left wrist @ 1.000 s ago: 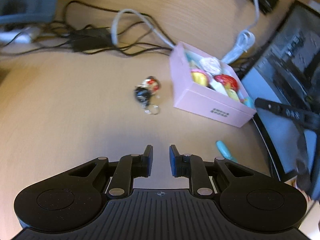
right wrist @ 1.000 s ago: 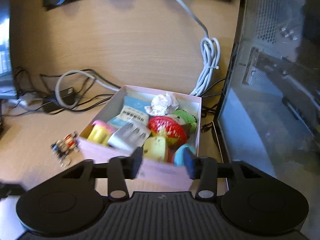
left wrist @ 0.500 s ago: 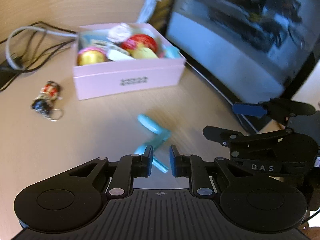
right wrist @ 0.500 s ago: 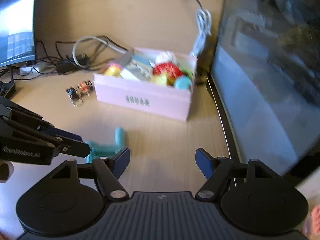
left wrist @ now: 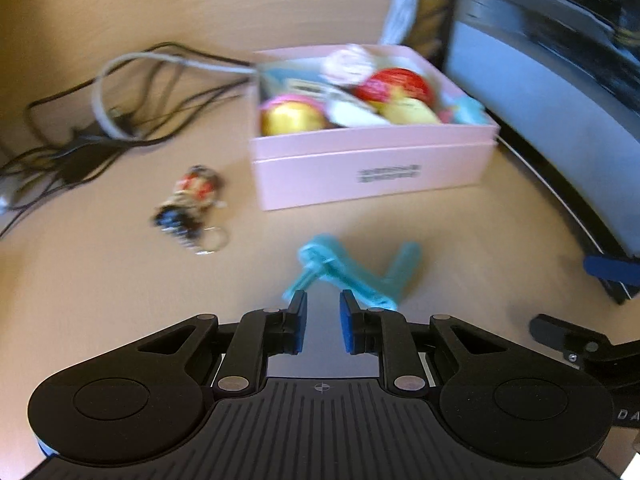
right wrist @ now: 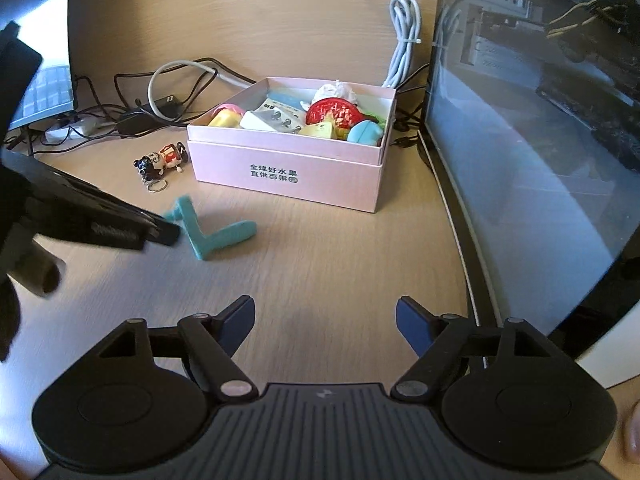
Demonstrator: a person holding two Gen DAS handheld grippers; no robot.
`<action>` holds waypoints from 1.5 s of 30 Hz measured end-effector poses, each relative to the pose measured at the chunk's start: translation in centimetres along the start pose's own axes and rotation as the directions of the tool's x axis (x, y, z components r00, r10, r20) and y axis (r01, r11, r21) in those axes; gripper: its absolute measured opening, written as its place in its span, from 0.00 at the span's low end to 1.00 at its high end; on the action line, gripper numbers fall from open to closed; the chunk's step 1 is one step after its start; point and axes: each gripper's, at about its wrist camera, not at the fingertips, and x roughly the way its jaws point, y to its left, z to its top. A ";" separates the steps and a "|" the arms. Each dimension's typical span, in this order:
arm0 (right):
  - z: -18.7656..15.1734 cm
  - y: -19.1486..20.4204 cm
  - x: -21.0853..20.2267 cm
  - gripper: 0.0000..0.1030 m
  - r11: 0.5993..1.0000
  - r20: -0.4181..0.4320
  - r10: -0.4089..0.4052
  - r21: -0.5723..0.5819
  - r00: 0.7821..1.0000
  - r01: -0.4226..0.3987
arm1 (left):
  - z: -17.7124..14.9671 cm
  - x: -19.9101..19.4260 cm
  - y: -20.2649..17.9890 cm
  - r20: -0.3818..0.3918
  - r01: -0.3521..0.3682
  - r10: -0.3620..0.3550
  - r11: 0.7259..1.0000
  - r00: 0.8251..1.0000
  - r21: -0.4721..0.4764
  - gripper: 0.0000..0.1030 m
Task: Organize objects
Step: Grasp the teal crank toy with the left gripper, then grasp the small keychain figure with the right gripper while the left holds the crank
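Note:
A pink box [right wrist: 288,172] [left wrist: 372,172] full of small toys and packets stands on the wooden desk. A teal folding stand [right wrist: 208,232] [left wrist: 352,272] lies on the desk in front of it. A small figurine keychain [right wrist: 160,160] [left wrist: 192,200] lies left of the box. My left gripper [left wrist: 322,324] is narrowly open and empty, its tips just short of the teal stand; it also shows in the right wrist view [right wrist: 132,232]. My right gripper [right wrist: 324,324] is wide open and empty, well back from the box.
A large dark monitor [right wrist: 540,152] stands right of the box. Tangled black and grey cables [right wrist: 168,96] [left wrist: 100,120] lie behind and left of the box. A coiled white cable [right wrist: 404,40] hangs at the back. Another screen [right wrist: 44,80] stands far left.
My left gripper has swung from the keychain side to the teal stand. My right gripper has pulled back from over the box and stands wide open.

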 end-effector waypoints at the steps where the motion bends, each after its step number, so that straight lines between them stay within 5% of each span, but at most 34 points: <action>1: 0.0 0.1 0.2 0.76 1.000 -0.002 0.004 -0.002 1.000 -0.004 | -0.1 -0.3 0.5 0.002 0.016 -0.016 1.000 1.000 -0.005 0.20; 4: 0.2 0.6 0.5 0.76 1.000 -0.003 0.023 -0.015 1.000 -0.023 | -0.5 -0.9 1.0 0.004 0.085 -0.085 0.996 0.996 0.010 0.20; 9: 0.2 1.6 0.5 0.77 0.998 -0.009 0.042 -0.049 0.999 -0.042 | -0.3 -0.7 0.7 0.019 0.078 -0.078 0.997 0.997 -0.013 0.20; 12: 0.0 1.8 0.1 0.78 0.998 -0.011 0.036 -0.053 0.999 -0.037 | 0.5 -0.2 1.0 0.026 0.099 -0.097 0.989 0.995 -0.111 0.20; 18: -0.5 1.5 -0.4 0.79 0.999 -0.030 0.006 -0.035 1.000 -0.007 | 2.3 1.7 1.3 0.001 0.131 -0.140 0.924 0.990 -0.360 0.20; 24: -1.0 1.7 -0.9 0.80 0.999 -0.037 -0.003 -0.047 0.999 0.002 | 3.6 4.4 0.3 -0.071 -0.031 0.006 0.936 0.997 -0.351 0.21; 31: -1.1 2.0 -0.5 0.80 0.996 -0.037 0.004 -0.088 0.999 -0.007 | 2.3 3.6 0.1 -0.035 -0.034 0.026 0.972 0.999 -0.232 0.15; 37: 1.2 3.0 1.5 0.80 0.993 -0.025 0.064 -0.095 0.998 -0.066 | -1.8 -1.0 4.8 -0.027 -0.029 0.022 0.961 0.999 -0.275 0.13; 45: 6.8 11.2 6.0 0.76 0.945 0.048 0.217 -0.260 0.975 -0.197 | -6.0 -8.7 11.8 -0.031 -0.159 0.159 0.915 0.987 -0.372 0.13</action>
